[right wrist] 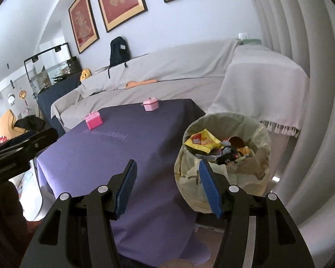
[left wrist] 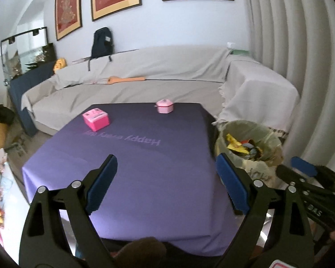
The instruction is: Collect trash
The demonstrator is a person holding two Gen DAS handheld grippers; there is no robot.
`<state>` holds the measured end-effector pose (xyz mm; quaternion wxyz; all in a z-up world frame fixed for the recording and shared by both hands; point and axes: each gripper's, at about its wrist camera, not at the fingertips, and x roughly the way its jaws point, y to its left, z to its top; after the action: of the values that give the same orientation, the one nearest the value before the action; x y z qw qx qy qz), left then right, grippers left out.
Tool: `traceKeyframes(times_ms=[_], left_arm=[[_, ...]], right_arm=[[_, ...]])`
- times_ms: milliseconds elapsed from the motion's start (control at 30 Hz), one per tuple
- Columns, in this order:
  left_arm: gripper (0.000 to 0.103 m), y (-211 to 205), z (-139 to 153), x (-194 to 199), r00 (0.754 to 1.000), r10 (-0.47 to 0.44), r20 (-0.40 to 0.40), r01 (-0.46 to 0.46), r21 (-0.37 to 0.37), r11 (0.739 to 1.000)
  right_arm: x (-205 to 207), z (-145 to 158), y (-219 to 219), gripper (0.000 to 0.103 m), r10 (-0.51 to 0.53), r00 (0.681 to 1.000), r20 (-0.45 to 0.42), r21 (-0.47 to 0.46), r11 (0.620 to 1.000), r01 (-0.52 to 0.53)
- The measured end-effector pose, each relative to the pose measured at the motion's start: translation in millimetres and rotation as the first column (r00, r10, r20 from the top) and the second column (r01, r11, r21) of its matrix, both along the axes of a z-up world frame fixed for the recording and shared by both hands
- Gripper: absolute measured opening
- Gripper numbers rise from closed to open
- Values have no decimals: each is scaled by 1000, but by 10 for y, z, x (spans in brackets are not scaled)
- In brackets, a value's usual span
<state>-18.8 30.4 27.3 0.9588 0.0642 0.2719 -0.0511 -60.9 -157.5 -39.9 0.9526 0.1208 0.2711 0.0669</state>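
A trash bin with a pale liner (right wrist: 245, 174) stands on the floor at the right of the purple-clothed table (right wrist: 100, 156). It holds several wrappers, with a yellow wrapper (right wrist: 201, 141) on top. My right gripper (right wrist: 167, 164) is open and empty, hovering above the table's near right corner just short of the bin. My left gripper (left wrist: 166, 163) is wide open over the near part of the table (left wrist: 145, 178), with nothing between its blue pads. The bin (left wrist: 256, 172) lies to its right, and the right gripper (left wrist: 290, 166) shows beside the bin.
Two pink boxes sit at the far end of the table: a square one (left wrist: 96, 118) and a paler lidded one (left wrist: 165, 106). A sofa under grey covers (left wrist: 134, 89) runs behind the table, and a curtain (left wrist: 290, 55) hangs on the right. Clutter lies on the floor at the left.
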Motion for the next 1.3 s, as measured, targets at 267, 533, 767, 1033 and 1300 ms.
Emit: traceKeyframes(times_ms=[267,533,767,1033,1300], left_arm=[[86,12,-12,11,1000,3,-11,-3,1,1000],[86,64,3,-16,1000,3,-12,-4,-19,1000],[86,85,9,-30,1000,10,-9,-10,-23,1000],[86,143,11,-20,999,46,-13,-46,-20,999],[86,168,8,-24,999,50,-16,-50,-22,998]], right_arm=[[-112,62,48,55,-62,998,-10,-30,998,62],[-231,114,118,55,-65,998,-5,-59,996,64],[-233,106,98,55,-62,998,-9,-52,997,61],[-219,102,123,55,-49,999,-10,-52,997,48],[-213,96,136,55,-47,999,-11,-52,998,46]])
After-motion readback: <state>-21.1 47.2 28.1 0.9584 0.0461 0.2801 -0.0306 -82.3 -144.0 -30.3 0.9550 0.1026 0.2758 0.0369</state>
